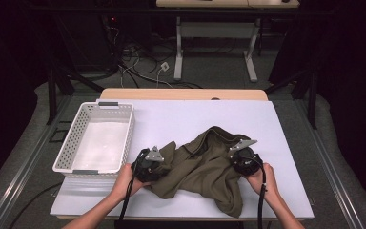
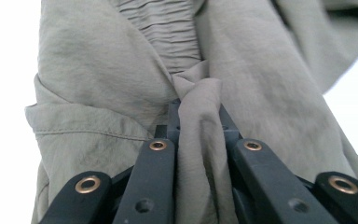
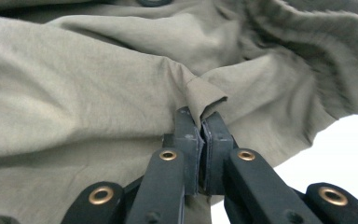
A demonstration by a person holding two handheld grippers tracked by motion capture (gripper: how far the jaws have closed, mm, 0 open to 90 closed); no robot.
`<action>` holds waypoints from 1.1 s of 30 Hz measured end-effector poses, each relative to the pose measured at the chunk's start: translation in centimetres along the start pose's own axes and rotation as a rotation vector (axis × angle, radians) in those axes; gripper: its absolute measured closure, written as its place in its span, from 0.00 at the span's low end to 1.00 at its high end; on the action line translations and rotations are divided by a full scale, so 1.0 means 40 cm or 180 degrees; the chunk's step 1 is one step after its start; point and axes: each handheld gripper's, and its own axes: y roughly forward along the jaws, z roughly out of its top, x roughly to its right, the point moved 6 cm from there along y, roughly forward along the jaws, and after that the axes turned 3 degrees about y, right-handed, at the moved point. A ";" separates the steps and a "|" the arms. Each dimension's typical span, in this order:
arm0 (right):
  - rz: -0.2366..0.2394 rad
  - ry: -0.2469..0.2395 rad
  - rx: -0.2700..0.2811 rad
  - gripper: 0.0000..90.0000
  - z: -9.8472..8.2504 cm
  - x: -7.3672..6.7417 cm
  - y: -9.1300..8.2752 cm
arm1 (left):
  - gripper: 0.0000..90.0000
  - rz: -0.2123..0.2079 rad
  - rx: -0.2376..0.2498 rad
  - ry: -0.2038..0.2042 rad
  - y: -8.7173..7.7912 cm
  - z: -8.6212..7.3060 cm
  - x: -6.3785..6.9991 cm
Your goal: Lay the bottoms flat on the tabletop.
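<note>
An olive-green garment (image 1: 202, 169) lies crumpled on the white table top (image 1: 181, 119), right of centre. My left gripper (image 1: 158, 164) sits at the garment's left edge, held by the person's left hand. In the left gripper view its jaws pinch a bunched fold of the olive cloth (image 2: 198, 140), with a gathered elastic band (image 2: 168, 32) beyond. My right gripper (image 1: 238, 160) rests on the garment's right side. In the right gripper view my right gripper (image 3: 200, 123) is shut on a thin fold of the cloth (image 3: 205, 95).
A white perforated plastic basket (image 1: 66, 148) stands on the table's left part, close to my left gripper. Beyond the table are a desk frame (image 1: 214, 43) and cables on the floor (image 1: 143, 62). The table's front edge runs just under both hands.
</note>
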 end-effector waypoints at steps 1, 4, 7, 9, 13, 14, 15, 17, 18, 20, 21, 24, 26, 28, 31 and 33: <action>-0.0044 0.0005 -0.0013 0.97 -0.003 0.006 -0.003 | 0.92 -0.0011 0.0009 0.0016 -0.004 0.000 0.008; -0.0155 0.0043 -0.0037 0.97 -0.017 0.030 -0.005 | 0.91 -0.0023 -0.0010 0.0076 -0.008 0.001 0.024; -0.0123 0.0040 -0.0120 0.92 -0.025 0.033 0.010 | 0.83 0.0120 -0.0003 0.0102 -0.009 0.009 0.014; -0.0093 0.0061 -0.0083 0.80 -0.021 0.036 0.013 | 0.71 0.0211 0.0028 0.0079 -0.014 0.018 0.002; -0.0014 0.0204 0.0096 0.52 -0.005 0.044 -0.002 | 0.52 0.0374 0.0076 0.0073 -0.022 0.035 -0.015; 0.0018 0.0249 0.0166 0.48 0.001 0.043 -0.006 | 0.49 0.0414 0.0077 0.0074 -0.021 0.040 -0.020; 0.0095 0.0263 0.0200 0.41 0.006 0.038 -0.008 | 0.45 0.0426 0.0066 0.0074 -0.021 0.042 -0.023; 0.0210 0.0284 0.0252 0.32 0.015 0.028 -0.008 | 0.42 0.0445 0.0071 0.0055 -0.018 0.048 -0.033; 0.0256 0.0265 0.0233 0.28 0.019 0.019 -0.006 | 0.40 0.0446 0.0053 0.0038 -0.015 0.048 -0.038; 0.0285 0.0230 0.0184 0.24 0.021 0.007 0.007 | 0.31 0.0457 -0.0043 -0.0029 0.001 0.042 -0.051; 0.0283 0.0211 0.0123 0.24 0.019 0.002 0.020 | 0.30 0.0383 -0.0116 -0.0058 0.011 0.036 -0.054; 0.0273 0.0166 0.0016 0.35 0.012 -0.001 0.045 | 0.34 0.0273 -0.0196 -0.0081 0.035 0.017 -0.057; 0.0301 0.0165 -0.0021 0.50 0.006 0.000 0.056 | 0.46 0.0167 -0.0138 -0.0128 0.041 0.009 -0.055; 0.0273 0.0141 -0.0011 0.60 0.001 0.002 0.062 | 0.59 0.0094 -0.0068 -0.0084 0.044 0.004 -0.048; 0.0219 0.0143 0.0006 0.79 -0.003 0.005 0.061 | 0.81 0.0035 -0.0054 -0.0014 0.043 0.002 -0.030; 0.0179 0.0133 0.0020 0.89 -0.004 0.006 0.059 | 0.88 0.0038 -0.0020 -0.0003 0.040 0.001 -0.023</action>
